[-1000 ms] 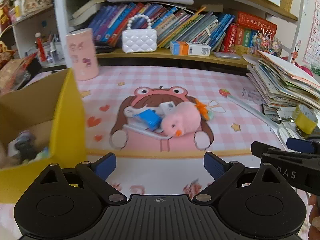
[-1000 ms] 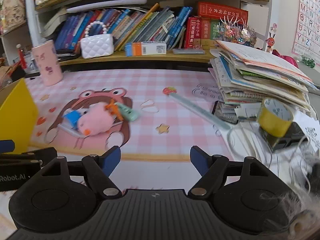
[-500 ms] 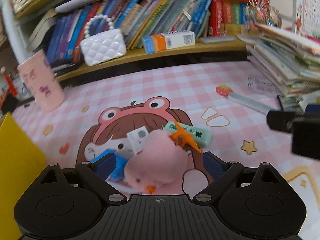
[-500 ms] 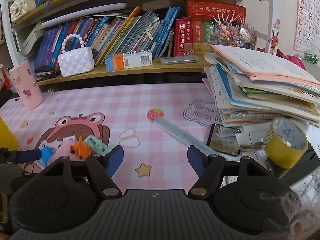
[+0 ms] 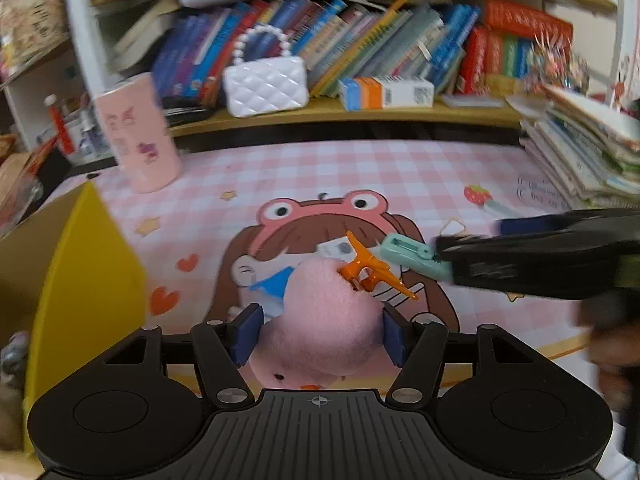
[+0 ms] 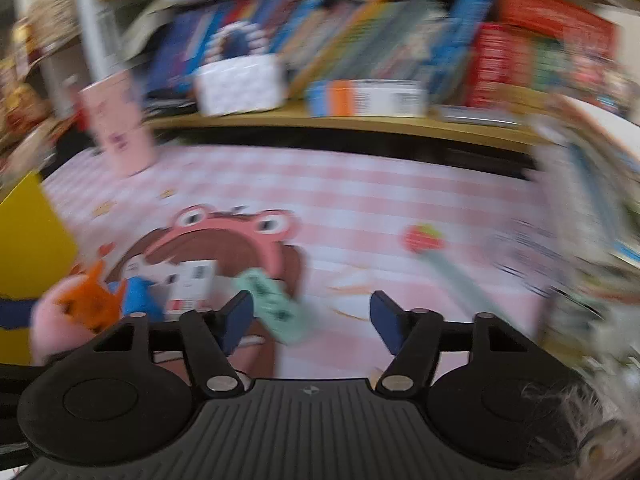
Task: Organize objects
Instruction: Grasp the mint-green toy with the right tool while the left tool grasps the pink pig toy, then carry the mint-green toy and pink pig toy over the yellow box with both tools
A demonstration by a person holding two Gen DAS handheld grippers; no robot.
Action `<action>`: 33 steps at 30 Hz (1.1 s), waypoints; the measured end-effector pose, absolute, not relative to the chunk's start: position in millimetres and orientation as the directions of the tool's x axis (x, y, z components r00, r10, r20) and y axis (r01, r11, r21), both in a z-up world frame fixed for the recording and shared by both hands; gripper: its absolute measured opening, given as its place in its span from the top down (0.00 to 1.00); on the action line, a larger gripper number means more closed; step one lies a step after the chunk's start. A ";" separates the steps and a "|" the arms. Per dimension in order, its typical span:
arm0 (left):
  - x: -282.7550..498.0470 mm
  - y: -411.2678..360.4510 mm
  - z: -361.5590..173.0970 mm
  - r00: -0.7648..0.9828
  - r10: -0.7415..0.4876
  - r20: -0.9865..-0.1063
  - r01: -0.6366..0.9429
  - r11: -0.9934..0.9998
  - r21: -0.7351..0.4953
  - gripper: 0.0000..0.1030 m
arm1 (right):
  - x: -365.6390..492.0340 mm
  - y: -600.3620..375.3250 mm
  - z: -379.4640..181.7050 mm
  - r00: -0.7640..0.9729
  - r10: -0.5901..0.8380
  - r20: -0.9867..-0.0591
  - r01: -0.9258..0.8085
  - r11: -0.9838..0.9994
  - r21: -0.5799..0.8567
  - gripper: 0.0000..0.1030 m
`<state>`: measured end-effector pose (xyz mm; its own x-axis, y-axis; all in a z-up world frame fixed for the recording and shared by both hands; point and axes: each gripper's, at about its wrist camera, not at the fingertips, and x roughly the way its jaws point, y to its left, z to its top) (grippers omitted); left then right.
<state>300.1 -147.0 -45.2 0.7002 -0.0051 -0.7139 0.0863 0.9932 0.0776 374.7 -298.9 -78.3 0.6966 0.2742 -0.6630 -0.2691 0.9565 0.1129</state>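
Observation:
A pink plush toy [image 5: 320, 320] lies on the pink cartoon desk mat [image 5: 320, 176]. My left gripper [image 5: 318, 334] has its blue pads on both sides of the toy, closed against it. An orange clip [image 5: 370, 270], a mint green case [image 5: 414, 258], a blue item [image 5: 272, 282] and a white card [image 5: 334, 248] lie just behind the toy. My right gripper [image 6: 310, 322] is open; the mint case [image 6: 272, 306] sits by its left finger. The right gripper also shows in the left wrist view [image 5: 520, 254], reaching in beside the mint case.
A yellow cardboard box [image 5: 80, 280] stands at the left. A pink cup [image 5: 136, 132] stands at the back left. A bookshelf with a white purse [image 5: 266, 84] runs along the back. A stack of books [image 5: 584, 148] rises at the right. The right wrist view is blurred.
My left gripper moved forward around the pink plush toy and closed on it. My right gripper swung left toward the mint case and stays open.

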 end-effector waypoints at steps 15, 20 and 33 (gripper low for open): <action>263.5 -125.7 -18.5 0.716 -0.053 -0.697 0.072 0.997 -0.002 0.40 | 392.6 -273.6 -99.3 0.629 0.302 -0.716 -0.390 0.920 0.045 0.77; 251.5 -124.2 -11.2 0.737 -0.084 -0.671 0.103 0.995 -0.011 0.40 | 364.8 -275.9 -70.9 0.684 0.281 -0.673 -0.323 0.944 0.066 0.77; 184.0 -79.1 -0.6 0.770 -0.173 -0.615 0.154 0.985 -0.084 0.40 | 248.0 -253.8 -12.0 0.748 0.183 -0.638 -0.168 0.982 0.084 0.77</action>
